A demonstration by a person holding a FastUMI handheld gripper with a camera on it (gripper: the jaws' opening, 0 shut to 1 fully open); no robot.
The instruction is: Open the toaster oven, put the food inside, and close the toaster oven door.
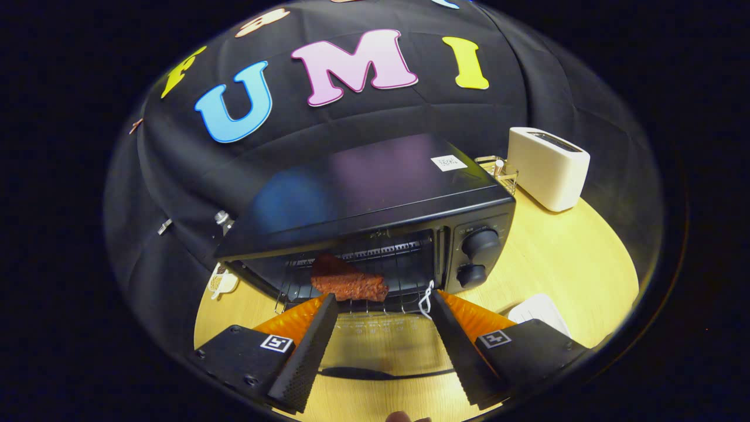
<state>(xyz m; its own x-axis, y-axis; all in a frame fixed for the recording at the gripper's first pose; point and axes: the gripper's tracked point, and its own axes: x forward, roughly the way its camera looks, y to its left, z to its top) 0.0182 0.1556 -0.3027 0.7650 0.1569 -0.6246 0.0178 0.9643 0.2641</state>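
Fingers (381, 305) spread wide and empty before the open toaster oven (375, 199), where the food (348, 280) lies on its rack (404, 275).

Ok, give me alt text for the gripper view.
A toaster oven stands open on a wooden table, a reddish piece of food on its rack. The open gripper hovers empty just before it; a white toaster stands beyond.

Black toaster oven (375, 193), reddish-brown food (345, 281), cream toaster (548, 167), pale, seemingly wood-grain table (562, 264)

Open oven mouth (351, 264) ahead (food (348, 281) inside)
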